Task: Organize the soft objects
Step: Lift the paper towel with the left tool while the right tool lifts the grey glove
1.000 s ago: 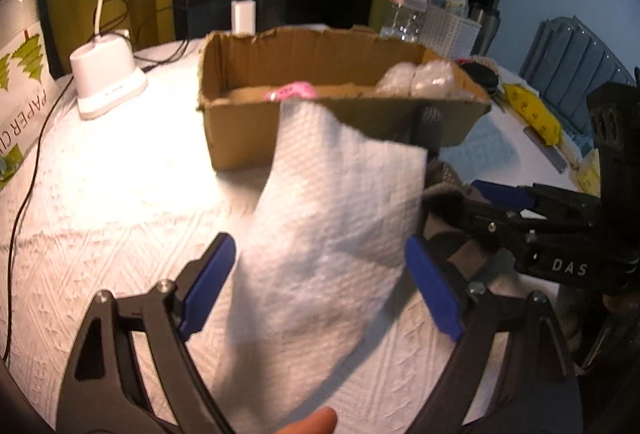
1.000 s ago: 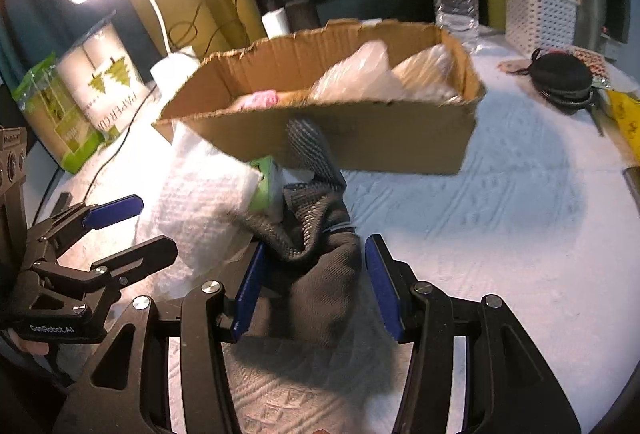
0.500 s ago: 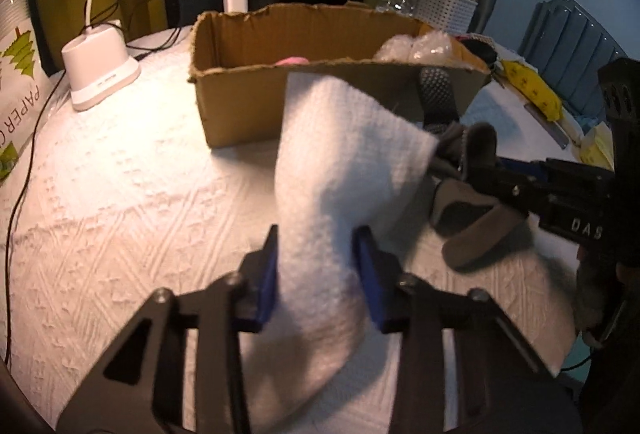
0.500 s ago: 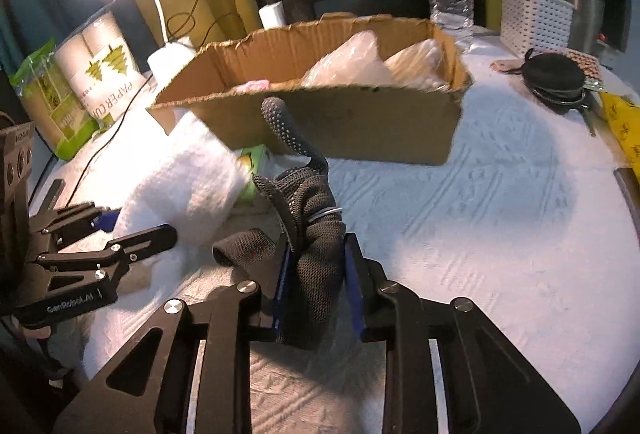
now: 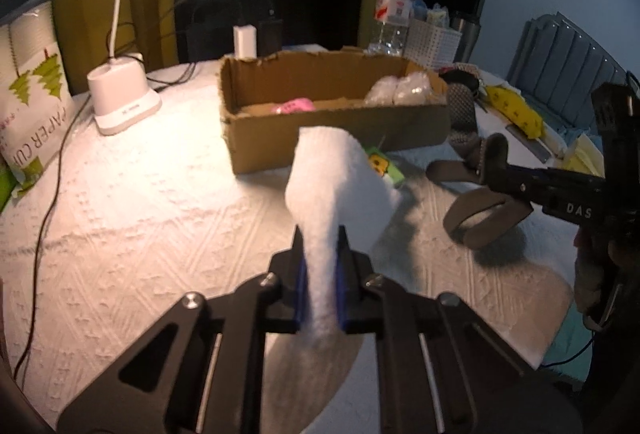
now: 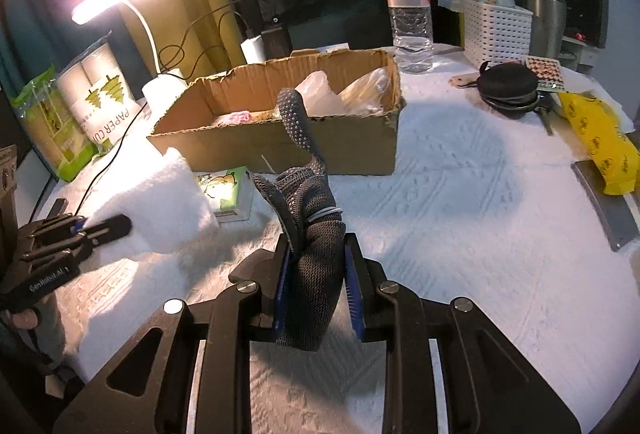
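Note:
My left gripper point(image 5: 320, 274) is shut on a white paper towel point(image 5: 332, 189) and holds it up above the table; the towel also shows in the right wrist view point(image 6: 156, 201). My right gripper point(image 6: 318, 288) is shut on a dark grey knitted glove point(image 6: 310, 218), lifted off the table, one dotted finger sticking up. The glove shows at the right of the left wrist view point(image 5: 476, 177). An open cardboard box point(image 5: 332, 129) stands behind both, with a pink soft item point(image 5: 292, 105) and clear plastic bags point(image 6: 340, 93) inside.
A small green packet point(image 6: 226, 191) lies in front of the box. A lamp base point(image 5: 122, 101) and cable are at the left, a paper cup pack point(image 6: 96, 93) too. A water bottle point(image 6: 406, 1), white basket point(image 6: 496, 29), black case point(image 6: 508, 85) and yellow bag point(image 6: 600, 141) stand at the right.
Both grippers closed, the left on the towel and the right on the glove, and both lifted their items off the table. The green packet under the towel came into view.

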Motion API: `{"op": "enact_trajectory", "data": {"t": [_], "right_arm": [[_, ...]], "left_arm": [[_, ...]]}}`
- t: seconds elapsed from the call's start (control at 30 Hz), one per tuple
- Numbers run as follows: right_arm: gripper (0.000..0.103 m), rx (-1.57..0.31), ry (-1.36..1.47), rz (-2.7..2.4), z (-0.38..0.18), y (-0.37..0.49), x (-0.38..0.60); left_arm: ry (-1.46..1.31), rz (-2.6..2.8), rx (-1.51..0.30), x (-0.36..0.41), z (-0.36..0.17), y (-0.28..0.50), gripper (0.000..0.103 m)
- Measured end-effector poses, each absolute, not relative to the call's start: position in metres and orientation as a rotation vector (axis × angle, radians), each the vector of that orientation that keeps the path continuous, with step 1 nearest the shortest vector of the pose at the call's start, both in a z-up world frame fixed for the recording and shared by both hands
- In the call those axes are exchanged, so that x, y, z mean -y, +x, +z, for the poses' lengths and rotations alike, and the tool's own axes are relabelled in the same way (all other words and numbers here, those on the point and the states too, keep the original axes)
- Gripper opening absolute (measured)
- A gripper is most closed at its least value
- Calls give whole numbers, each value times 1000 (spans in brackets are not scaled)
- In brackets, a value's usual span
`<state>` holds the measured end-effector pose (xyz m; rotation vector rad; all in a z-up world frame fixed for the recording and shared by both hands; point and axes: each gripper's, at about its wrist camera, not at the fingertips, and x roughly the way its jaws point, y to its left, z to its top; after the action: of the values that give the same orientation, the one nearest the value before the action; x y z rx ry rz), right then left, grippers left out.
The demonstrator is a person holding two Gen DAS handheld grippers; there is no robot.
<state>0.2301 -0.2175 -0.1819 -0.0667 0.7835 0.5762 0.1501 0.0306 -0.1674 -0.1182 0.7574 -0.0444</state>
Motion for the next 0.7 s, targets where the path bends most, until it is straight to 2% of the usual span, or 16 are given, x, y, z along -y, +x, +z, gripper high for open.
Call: {"op": "enact_trajectory", "data": {"t": [0.17, 0.7], "right_arm": [[26, -769, -62, 574, -177, 224, 222], [27, -741, -46, 543, -172, 212, 240]], "left_arm": [[-137, -36, -698, -39, -152, 135, 12], [-39, -255, -821, 30, -191, 132, 12]]}}
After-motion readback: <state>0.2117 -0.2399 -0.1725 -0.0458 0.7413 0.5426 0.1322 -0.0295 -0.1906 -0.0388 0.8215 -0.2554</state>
